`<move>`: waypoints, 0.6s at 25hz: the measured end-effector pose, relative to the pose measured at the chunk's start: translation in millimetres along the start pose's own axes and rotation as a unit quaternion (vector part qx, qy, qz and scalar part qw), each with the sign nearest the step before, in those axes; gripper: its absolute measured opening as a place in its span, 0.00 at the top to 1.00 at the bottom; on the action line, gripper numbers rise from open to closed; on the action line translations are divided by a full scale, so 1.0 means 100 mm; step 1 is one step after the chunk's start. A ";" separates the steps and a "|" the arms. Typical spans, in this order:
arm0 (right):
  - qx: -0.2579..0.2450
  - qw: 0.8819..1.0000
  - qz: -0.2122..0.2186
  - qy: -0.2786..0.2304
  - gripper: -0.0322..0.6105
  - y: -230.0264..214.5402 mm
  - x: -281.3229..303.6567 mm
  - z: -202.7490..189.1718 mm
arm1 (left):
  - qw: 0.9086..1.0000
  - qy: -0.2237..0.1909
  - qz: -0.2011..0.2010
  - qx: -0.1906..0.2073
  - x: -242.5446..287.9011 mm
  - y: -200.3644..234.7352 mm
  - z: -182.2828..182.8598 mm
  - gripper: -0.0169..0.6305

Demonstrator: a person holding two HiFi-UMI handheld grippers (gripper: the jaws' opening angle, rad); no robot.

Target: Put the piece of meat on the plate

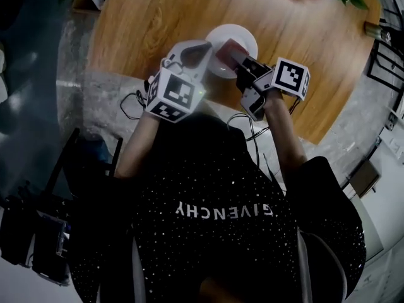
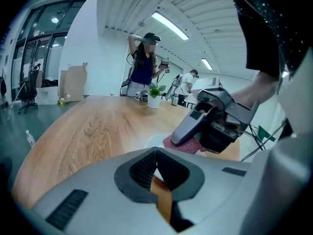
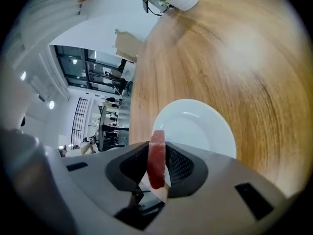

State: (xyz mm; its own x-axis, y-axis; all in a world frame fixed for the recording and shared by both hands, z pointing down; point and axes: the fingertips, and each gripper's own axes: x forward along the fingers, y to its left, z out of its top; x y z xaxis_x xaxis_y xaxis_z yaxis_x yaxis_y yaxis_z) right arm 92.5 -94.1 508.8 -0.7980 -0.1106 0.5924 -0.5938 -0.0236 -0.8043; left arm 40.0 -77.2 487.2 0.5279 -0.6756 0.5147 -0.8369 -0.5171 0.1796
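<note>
From where I stand, the person wears a black short-sleeved T-shirt (image 1: 221,188) flecked with tiny white dots, with white block lettering (image 1: 224,211) across it. The left gripper (image 1: 203,48) and right gripper (image 1: 235,57) are pale grey plastic shells with black ribbed pads (image 2: 143,168). Each bears a white cube of black square markers (image 1: 172,95), and thin black cables (image 1: 129,103) trail off them.

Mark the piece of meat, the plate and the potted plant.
piece of meat (image 3: 156,158): right gripper view, middle of its red edge.
plate (image 3: 200,129): right gripper view, bare white centre.
potted plant (image 2: 154,102): left gripper view, on its white pot.
</note>
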 end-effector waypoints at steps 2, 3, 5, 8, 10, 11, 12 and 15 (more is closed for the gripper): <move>0.004 1.000 -0.006 0.008 0.80 -0.01 0.05 -0.01 | 1.000 -0.007 -0.007 0.006 -0.02 -0.01 -0.01 0.96; 0.003 1.000 -0.011 0.012 0.80 -0.01 0.08 -0.02 | 1.000 -0.011 -0.008 -0.002 -0.03 0.00 -0.01 0.96; 0.005 1.000 -0.021 0.017 0.80 -0.02 0.13 -0.04 | 1.000 -0.019 -0.005 -0.024 -0.07 0.02 -0.02 0.96; 0.006 0.999 -0.030 0.020 0.80 -0.02 0.19 -0.02 | 0.999 -0.022 0.001 -0.045 -0.08 0.06 -0.04 0.96; 0.019 0.999 -0.034 0.015 0.80 -0.05 0.19 0.00 | 0.999 -0.022 -0.001 -0.048 -0.08 0.07 -0.05 0.96; 0.027 0.999 -0.037 0.012 0.80 -0.06 0.19 0.02 | 0.999 -0.021 0.000 -0.047 -0.08 0.09 -0.05 0.96; 0.034 0.999 -0.040 0.009 0.80 -0.07 0.19 0.03 | 0.999 -0.021 0.000 -0.045 -0.10 0.11 -0.06 0.96; 0.064 0.996 -0.057 0.002 0.80 -0.09 0.18 0.00 | 0.999 -0.024 0.006 -0.043 -0.19 0.17 -0.05 0.96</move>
State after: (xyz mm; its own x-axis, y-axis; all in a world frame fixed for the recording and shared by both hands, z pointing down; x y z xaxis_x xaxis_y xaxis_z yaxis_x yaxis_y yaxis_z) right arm 82.9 -96.4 526.7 -0.7261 -0.0960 0.6808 -0.6632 -0.1632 -0.7304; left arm 15.3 -70.8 484.9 0.5224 -0.7068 0.4770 -0.8515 -0.4629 0.2464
